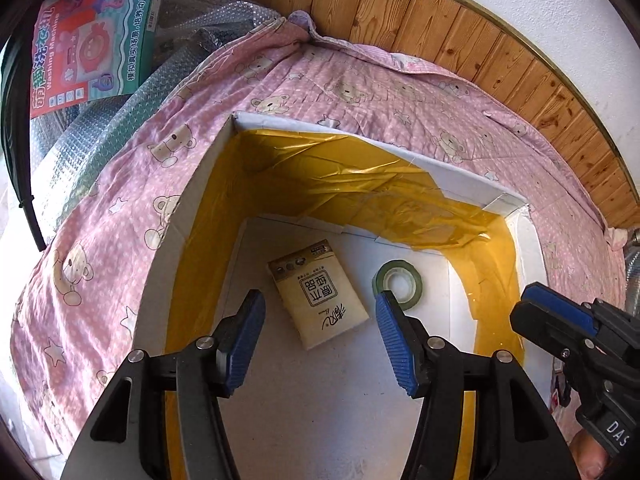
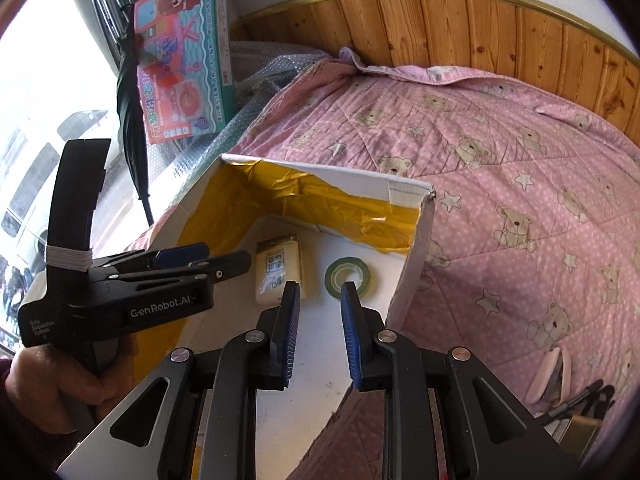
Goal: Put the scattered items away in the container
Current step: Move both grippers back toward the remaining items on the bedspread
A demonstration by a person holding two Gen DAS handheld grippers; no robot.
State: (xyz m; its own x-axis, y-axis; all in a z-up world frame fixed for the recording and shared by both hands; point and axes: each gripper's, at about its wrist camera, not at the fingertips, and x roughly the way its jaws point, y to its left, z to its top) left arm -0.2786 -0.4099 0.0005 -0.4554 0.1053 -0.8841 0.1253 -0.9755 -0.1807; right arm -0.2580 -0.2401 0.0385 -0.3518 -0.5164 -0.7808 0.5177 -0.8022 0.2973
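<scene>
Over the white box (image 1: pixel 192 216) on the pink quilt (image 1: pixel 360 92) we hold both grippers empty: left gripper (image 1: pixel 320 340) jaws wide apart, right gripper (image 2: pixel 320 336) jaws narrowly apart. Tissue pack (image 1: pixel 318 294) and tape roll (image 1: pixel 398 280) lie inside. We should fetch remaining items at lower right (image 2: pixel 560 376); they're cut off and hard to identify.

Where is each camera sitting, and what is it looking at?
Left wrist view: sits on the left gripper, looking down into the box; the right gripper pokes in at the right edge.
Right wrist view: sits on the right gripper, looking into the box from its right side; the left gripper and the hand holding it show.
Both see the tissue pack, tape roll and pink bear quilt.
</scene>
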